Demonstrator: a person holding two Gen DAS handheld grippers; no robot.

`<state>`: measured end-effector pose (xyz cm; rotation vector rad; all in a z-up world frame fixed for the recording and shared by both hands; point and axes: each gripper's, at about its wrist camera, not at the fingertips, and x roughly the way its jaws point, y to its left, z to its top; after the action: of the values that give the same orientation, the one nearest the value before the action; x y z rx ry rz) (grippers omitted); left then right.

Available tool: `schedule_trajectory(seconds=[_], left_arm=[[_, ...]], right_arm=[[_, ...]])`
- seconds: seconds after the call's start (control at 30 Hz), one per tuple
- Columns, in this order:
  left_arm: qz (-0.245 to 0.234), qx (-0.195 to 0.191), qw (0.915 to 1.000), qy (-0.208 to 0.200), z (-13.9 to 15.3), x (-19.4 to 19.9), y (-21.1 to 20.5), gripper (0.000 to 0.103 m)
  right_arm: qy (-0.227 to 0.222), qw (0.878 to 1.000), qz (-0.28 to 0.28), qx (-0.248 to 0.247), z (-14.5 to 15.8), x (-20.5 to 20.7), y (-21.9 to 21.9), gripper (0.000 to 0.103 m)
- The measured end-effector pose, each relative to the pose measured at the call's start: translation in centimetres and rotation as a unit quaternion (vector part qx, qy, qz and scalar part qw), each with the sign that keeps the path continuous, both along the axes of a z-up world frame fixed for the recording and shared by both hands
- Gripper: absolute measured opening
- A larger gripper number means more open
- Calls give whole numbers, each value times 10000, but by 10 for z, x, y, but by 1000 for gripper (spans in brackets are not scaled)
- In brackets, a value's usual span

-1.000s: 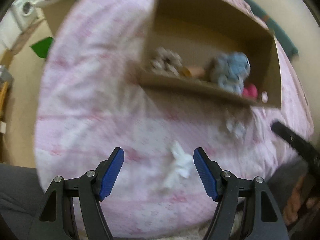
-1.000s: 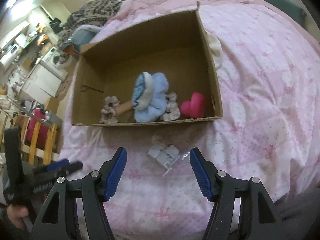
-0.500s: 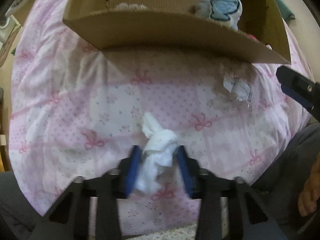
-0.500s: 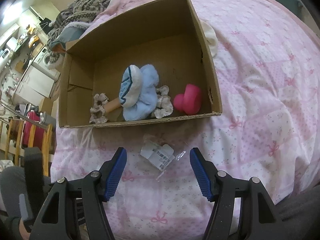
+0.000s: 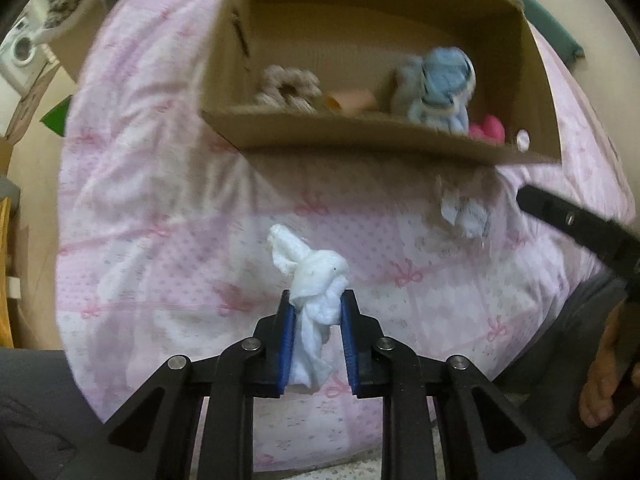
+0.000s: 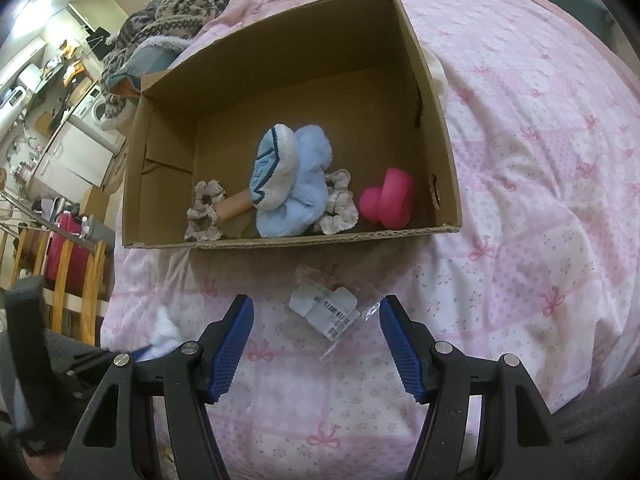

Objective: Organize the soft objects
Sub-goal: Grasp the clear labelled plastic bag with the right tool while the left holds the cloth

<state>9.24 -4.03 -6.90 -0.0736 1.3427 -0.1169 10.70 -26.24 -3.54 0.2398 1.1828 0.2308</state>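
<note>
In the left wrist view, the left gripper (image 5: 316,312) sits at lower centre of the frame with its jaws drawn close together; they have just been closing, and the blue pads (image 5: 289,340) now press on both sides of a crumpled white cloth (image 5: 314,280). The cloth's lower end hangs down between the pads, while its bunched top rises above the fingertips toward mid-frame. Beneath it lies the pink patterned bedspread (image 5: 160,240). In the upper half of the frame stands the open cardboard box (image 5: 360,136), holding a beige scrunchie (image 5: 288,88), a blue plush toy (image 5: 440,84) and a pink toy (image 5: 486,128) along its near wall. A clear plastic packet with a label (image 5: 466,214) lies on the bedspread at right, below the box's near wall, well apart from the held cloth.

In the right wrist view, the right gripper (image 6: 316,320) stands at lower centre with its jaws wide apart and nothing held. The same packet (image 6: 330,308) lies on the bedspread between the fingertips and slightly above them, touching neither pad. The box fills the upper centre. At lower left, a bit of the white cloth shows beside the other tool.
</note>
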Motion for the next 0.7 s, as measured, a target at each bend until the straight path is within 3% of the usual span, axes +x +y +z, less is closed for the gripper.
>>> schedule_trajectory(seconds=[0.2, 0.4, 0.7], left_arm=[[231, -127, 9992, -304, 42, 10, 21, 20], [184, 9, 9982, -577, 70, 22, 30, 20], [269, 8, 9983, -514, 44, 28, 40, 20]], right_arm=[[-13, 10000, -48, 63, 1, 0, -3, 69], [20, 9998, -96, 143, 1, -1, -7, 69], [313, 9985, -272, 355, -9, 6, -14, 69]])
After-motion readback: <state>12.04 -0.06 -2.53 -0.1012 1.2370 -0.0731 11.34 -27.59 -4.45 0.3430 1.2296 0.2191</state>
